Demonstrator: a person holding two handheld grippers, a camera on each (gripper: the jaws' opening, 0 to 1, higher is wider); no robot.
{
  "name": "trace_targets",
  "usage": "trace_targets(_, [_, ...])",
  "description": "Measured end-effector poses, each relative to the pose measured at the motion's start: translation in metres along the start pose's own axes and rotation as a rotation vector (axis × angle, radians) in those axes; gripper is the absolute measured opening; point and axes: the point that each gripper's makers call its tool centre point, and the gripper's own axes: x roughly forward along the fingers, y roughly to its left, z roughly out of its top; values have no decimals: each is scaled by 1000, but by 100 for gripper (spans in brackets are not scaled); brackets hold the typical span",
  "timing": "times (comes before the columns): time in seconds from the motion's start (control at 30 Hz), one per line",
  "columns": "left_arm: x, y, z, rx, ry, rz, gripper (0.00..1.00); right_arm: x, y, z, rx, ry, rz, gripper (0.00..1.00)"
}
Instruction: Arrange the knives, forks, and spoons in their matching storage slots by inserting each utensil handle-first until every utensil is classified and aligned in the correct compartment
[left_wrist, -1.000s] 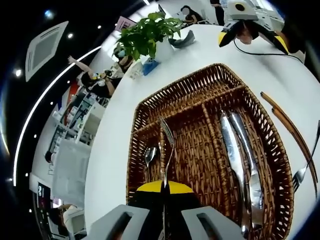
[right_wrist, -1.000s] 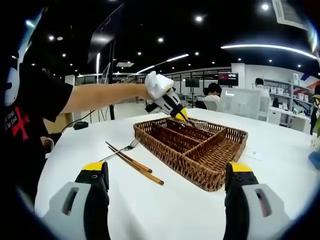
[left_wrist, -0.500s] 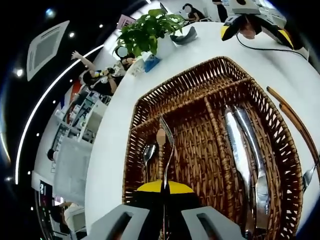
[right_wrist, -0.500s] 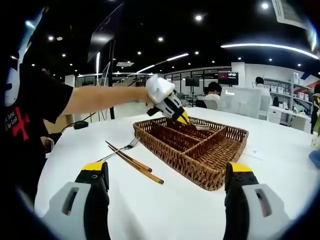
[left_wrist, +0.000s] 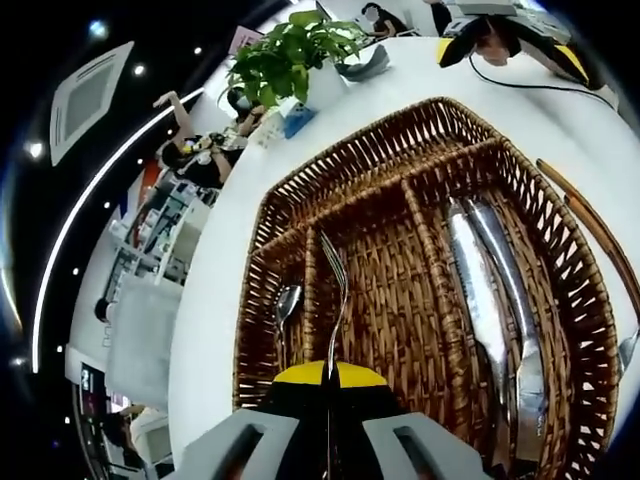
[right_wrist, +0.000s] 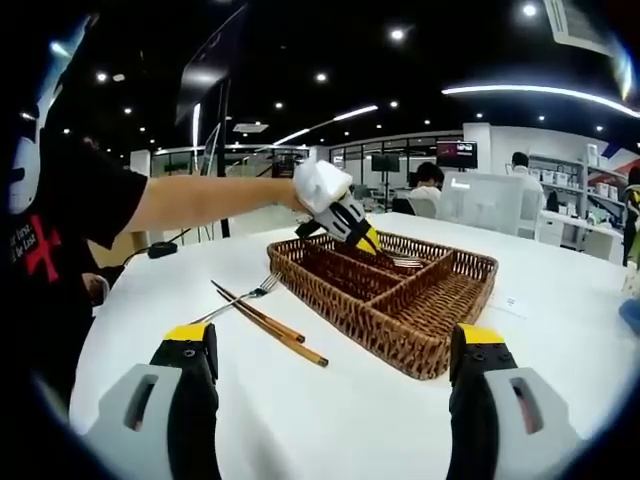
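**Fork held over the wicker tray's middle slot**

In the left gripper view, the left gripper (left_wrist: 328, 385) is seen closed on the handle of a fork (left_wrist: 336, 300), its yellow-tipped jaws pressed together with the fork's tines pointing away over the wicker tray (left_wrist: 400, 170). The fork is held above a middle compartment; whether it touches the tray floor cannot be told. Just beside it, in the narrow compartment to its left, a spoon (left_wrist: 283, 305) is lying, and in the wide compartment on the other side two knives (left_wrist: 495, 290) are laid side by side. Outside the tray's far edge a pair of brown chopsticks (left_wrist: 600, 230) is seen.

In the right gripper view, the right gripper (right_wrist: 335, 375) is held low over the table with its jaws spread wide and nothing between them. The left gripper (right_wrist: 352, 228) is seen from there reaching into the tray (right_wrist: 400, 330), carried by a white-gloved hand (right_wrist: 318, 183). On the bare tabletop beside the tray a second fork (right_wrist: 245, 298) lies touching the chopsticks (right_wrist: 275, 330).

The surface is a round white table (right_wrist: 330, 420) — glossy and well lit. A potted green plant (left_wrist: 285, 60) stands at its edge in the left gripper view. Around it lies an open office: a dark ceiling with spot lamps and light strips, desks, monitors, and seated people.
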Motion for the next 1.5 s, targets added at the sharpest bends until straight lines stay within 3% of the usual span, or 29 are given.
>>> trace_targets(0.8, [19, -13, -9, 53, 29, -10, 0, 2, 0, -4, -2, 12, 2, 99])
trace_targets(1.2, [21, -10, -12, 77, 43, -15, 1, 3, 0, -7, -3, 22, 3, 99])
trace_targets(1.5, [16, -12, -8, 65, 18, -26, 5, 3, 1, -7, -4, 22, 4, 99])
